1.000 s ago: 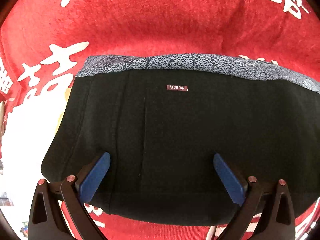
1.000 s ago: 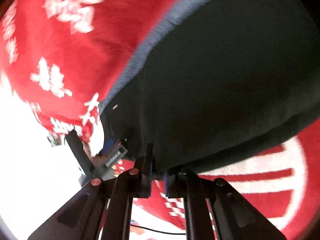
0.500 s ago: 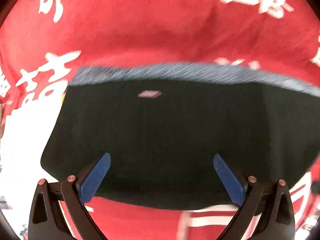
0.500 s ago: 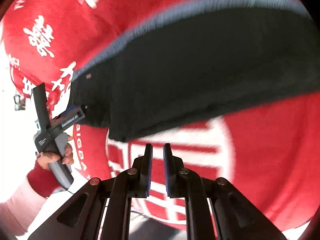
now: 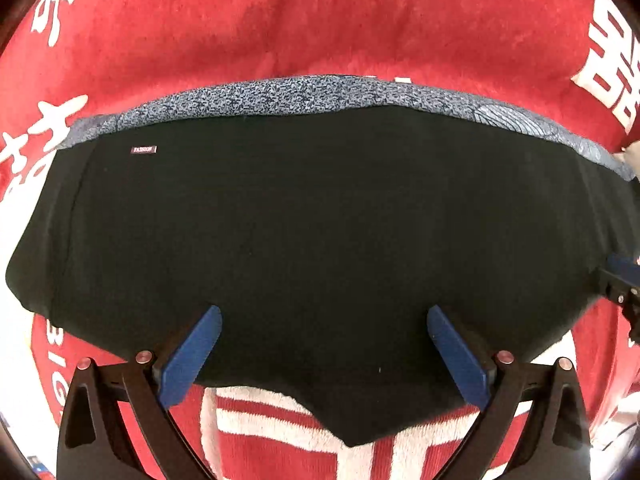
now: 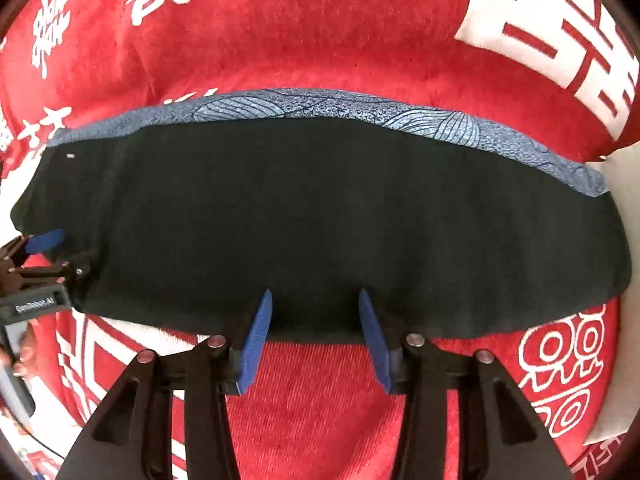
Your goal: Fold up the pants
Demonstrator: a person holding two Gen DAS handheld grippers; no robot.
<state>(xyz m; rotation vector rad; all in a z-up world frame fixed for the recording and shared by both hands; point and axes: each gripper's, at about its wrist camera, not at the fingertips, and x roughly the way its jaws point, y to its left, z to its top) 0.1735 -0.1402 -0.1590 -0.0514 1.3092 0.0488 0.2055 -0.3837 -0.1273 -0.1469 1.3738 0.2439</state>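
The black pants (image 5: 320, 220) lie folded flat on the red blanket, with a blue patterned layer (image 5: 304, 94) showing along their far edge and a small "FASHION" label (image 5: 144, 149) at the far left. They also fill the right wrist view (image 6: 312, 216). My left gripper (image 5: 324, 316) is open over the pants' near edge, holding nothing. My right gripper (image 6: 316, 300) is open at the pants' near edge, empty. The left gripper also shows at the left of the right wrist view (image 6: 46, 254), and part of the right gripper at the right edge of the left wrist view (image 5: 620, 280).
A red blanket with white characters (image 6: 360, 24) covers the surface under the pants. A white area (image 6: 628, 200) lies past the blanket's right edge.
My right gripper let go of the pants' edge, opened and pulled back; the pants now lie flat. My left gripper stayed open and shifted right along the near edge.
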